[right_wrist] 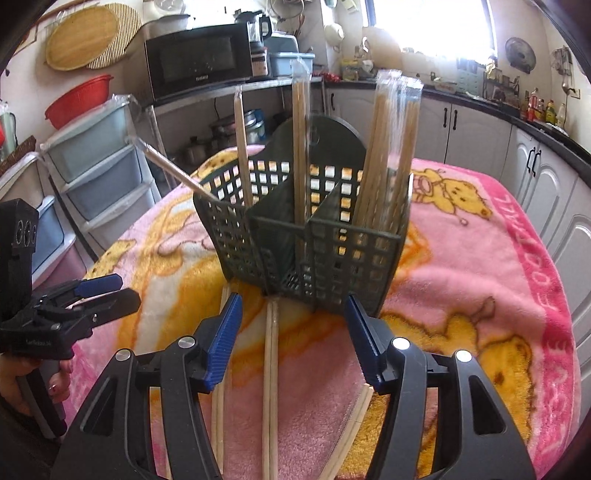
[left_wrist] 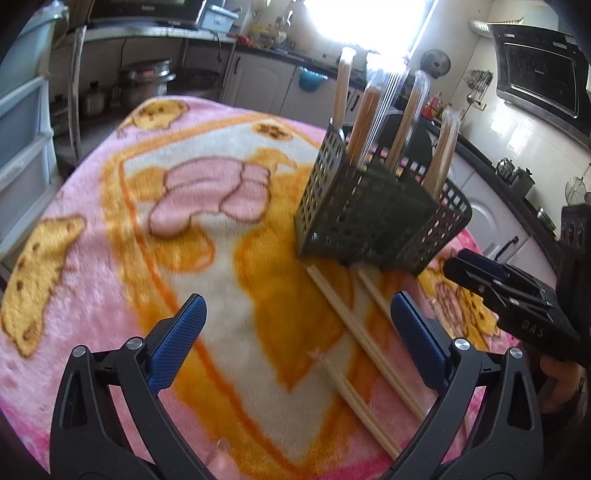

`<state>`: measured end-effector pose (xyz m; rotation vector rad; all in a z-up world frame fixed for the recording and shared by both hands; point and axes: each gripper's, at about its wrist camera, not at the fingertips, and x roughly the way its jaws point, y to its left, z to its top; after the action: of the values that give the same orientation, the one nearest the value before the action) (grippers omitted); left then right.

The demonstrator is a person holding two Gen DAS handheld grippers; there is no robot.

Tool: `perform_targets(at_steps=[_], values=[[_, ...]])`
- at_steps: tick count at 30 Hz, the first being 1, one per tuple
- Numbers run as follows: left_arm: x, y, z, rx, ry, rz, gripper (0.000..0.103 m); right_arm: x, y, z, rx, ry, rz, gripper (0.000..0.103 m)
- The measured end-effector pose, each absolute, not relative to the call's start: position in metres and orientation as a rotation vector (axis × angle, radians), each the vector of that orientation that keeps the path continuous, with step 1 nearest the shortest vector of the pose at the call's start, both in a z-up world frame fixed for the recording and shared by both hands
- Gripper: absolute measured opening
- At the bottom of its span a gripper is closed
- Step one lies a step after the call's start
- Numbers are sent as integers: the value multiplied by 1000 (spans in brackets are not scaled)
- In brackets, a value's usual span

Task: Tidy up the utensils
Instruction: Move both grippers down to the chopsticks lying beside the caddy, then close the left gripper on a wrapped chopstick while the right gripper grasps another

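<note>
A dark green perforated utensil holder (left_wrist: 376, 214) (right_wrist: 314, 240) stands on the pink and orange blanket (left_wrist: 221, 229) (right_wrist: 480, 277). Several wrapped chopstick pairs (left_wrist: 364, 122) (right_wrist: 391, 147) stand upright in its compartments. Loose chopstick pairs (left_wrist: 354, 325) (right_wrist: 271, 369) lie flat on the blanket in front of it. My left gripper (left_wrist: 299, 325) is open and empty, just above the lying chopsticks; it shows at left in the right wrist view (right_wrist: 107, 290). My right gripper (right_wrist: 293, 336) is open and empty, straddling a lying pair close to the holder; it shows at right in the left wrist view (left_wrist: 469, 266).
Plastic drawers (right_wrist: 99, 177) stand left of the table. A microwave (right_wrist: 199, 62) sits on a shelf behind. Kitchen cabinets (right_wrist: 480, 129) and a counter run along the back and right. A bright window (left_wrist: 365, 22) is behind the holder.
</note>
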<state>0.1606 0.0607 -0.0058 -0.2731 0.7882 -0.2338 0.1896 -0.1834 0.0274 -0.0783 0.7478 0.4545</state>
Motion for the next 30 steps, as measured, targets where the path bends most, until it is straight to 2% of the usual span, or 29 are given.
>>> perform_targets(at_steps=[3,9,17,19,23,27,30], values=[[158,61,-12,-270,809,-241,92,194,-178,20,-89,776,461,55],[155,61,-25,-297,859,-289,80,201,-166,7,-117,822,484,55],[161,51,-42,-344,928,-379,57,211,-154,-8,-137,877,510,52],[163,47,-46,-356,943,-400,46,214,-152,-11,-127,894,524,51],[169,37,-56,-346,976,-399,33,222,-148,-16,-111,920,532,47],[167,32,-59,-277,967,-357,15,229,-142,-21,-114,945,536,43],[168,37,-61,-300,966,-365,11,235,-136,-26,-119,966,531,39]])
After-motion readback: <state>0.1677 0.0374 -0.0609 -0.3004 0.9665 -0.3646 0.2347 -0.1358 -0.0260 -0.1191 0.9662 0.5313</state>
